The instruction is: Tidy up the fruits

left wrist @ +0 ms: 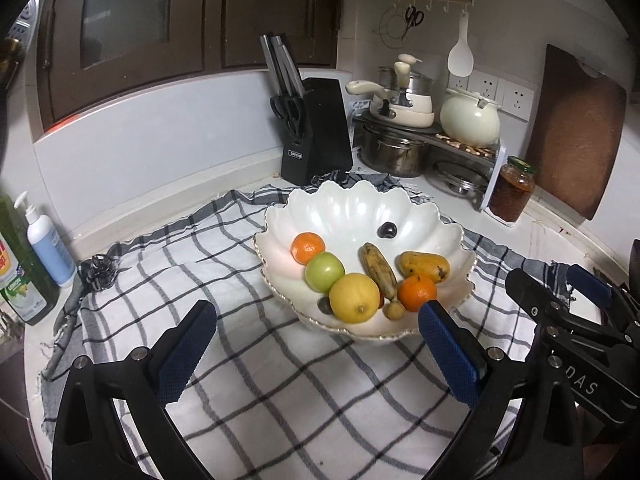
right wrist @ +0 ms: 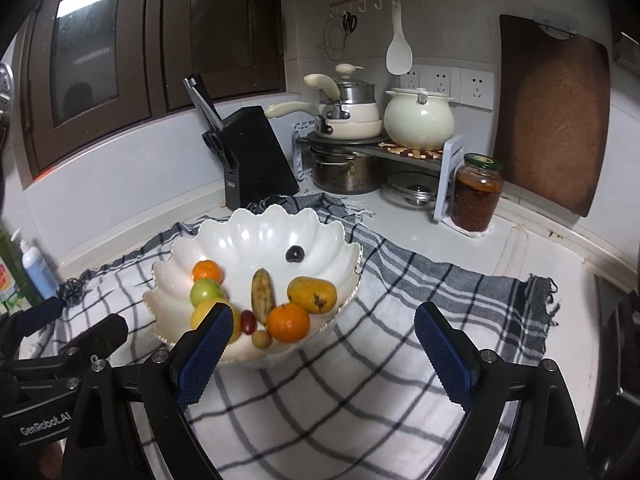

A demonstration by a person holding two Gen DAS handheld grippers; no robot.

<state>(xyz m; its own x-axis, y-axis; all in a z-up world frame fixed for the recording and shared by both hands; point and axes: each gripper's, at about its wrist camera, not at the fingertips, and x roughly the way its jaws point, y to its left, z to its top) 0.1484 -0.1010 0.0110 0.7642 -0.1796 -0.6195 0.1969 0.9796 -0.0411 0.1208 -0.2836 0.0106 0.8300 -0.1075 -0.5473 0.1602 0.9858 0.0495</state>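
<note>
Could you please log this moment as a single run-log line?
left gripper: open, empty | right gripper: open, empty | fruits: all in white bowl | bowl: on checked cloth | contact: none

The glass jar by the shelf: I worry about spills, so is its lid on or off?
On. The glass jar stands upright with its green lid seated on top.
</note>
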